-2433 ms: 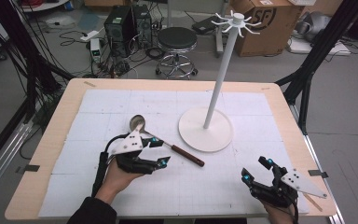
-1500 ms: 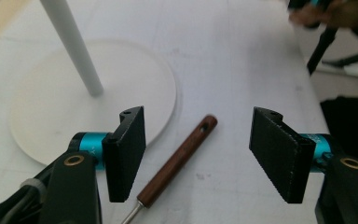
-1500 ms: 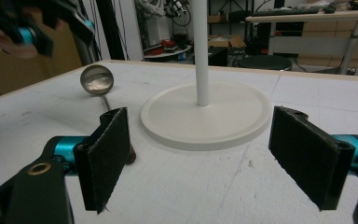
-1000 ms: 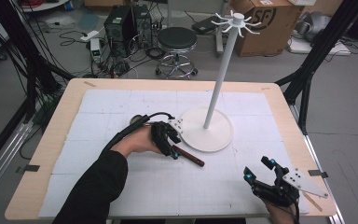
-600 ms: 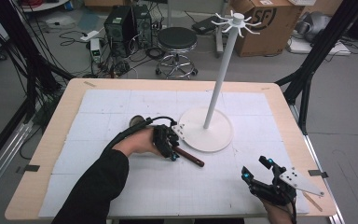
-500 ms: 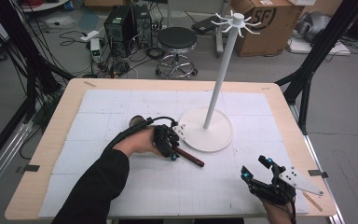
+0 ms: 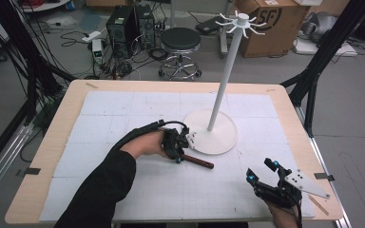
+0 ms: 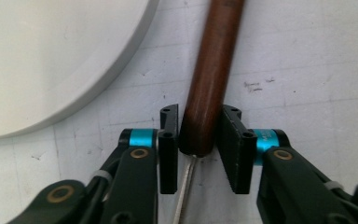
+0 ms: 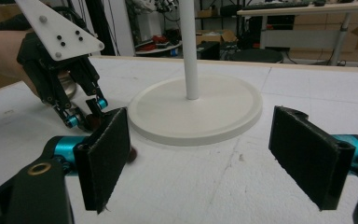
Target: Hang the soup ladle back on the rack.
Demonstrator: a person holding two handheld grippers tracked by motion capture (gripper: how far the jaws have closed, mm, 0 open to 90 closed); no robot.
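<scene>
— Two hand-held grippers: how are they set?
— The left hand-held gripper (image 8: 198, 135), jaws just closed, is pinched on the spoon (image 8: 209, 79), lying on the desk (image 7: 138, 102) beside the stand (image 7: 214, 135). The right hand-held gripper (image 9: 214, 158) is held spread.

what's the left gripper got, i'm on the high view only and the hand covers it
observer: the left gripper is shut on the spoon's brown handle, one pad on each side
operator: where on the handle
observer: at its end, right where the metal stem goes in
operator: and the right one, anything in it
observer: no, the right gripper is open with nothing between its pads, and it faces the stand base
</scene>
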